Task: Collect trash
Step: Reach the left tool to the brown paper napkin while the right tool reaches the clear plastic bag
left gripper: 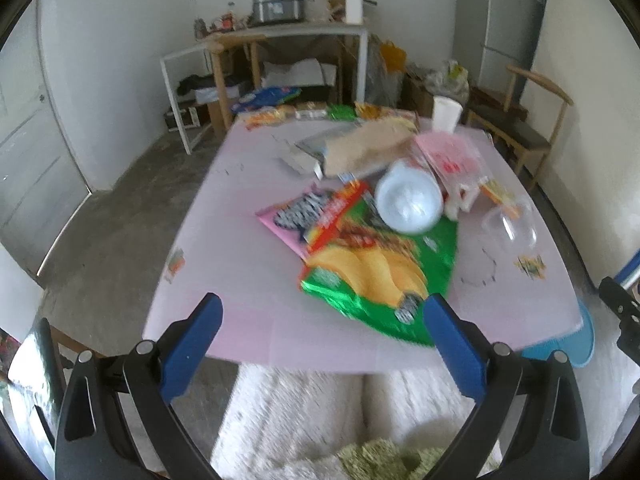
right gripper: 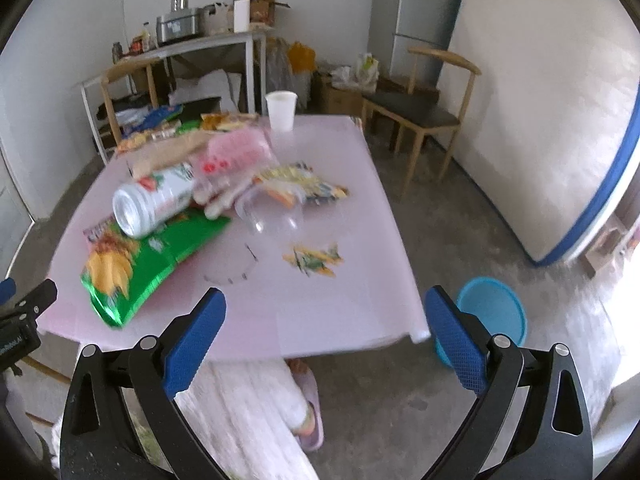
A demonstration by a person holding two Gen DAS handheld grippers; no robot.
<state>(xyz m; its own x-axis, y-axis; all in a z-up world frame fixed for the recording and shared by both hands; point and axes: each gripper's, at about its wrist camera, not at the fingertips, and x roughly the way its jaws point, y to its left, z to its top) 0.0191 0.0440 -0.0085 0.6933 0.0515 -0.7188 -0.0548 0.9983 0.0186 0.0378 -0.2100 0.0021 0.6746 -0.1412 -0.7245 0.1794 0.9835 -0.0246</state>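
Trash (left gripper: pixel 380 272) litters the table (left gripper: pixel 248 280) ahead of both wide-open, empty tools (left gripper: pixel 322 320) (right gripper: pixel 324 316).

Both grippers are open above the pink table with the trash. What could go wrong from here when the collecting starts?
1. The white drink can lies on its side across the green chip bag; pulling the bag could roll the can off the pink table.
2. The clear plastic cup lies tipped over, hard to see, and may slip from the right gripper.
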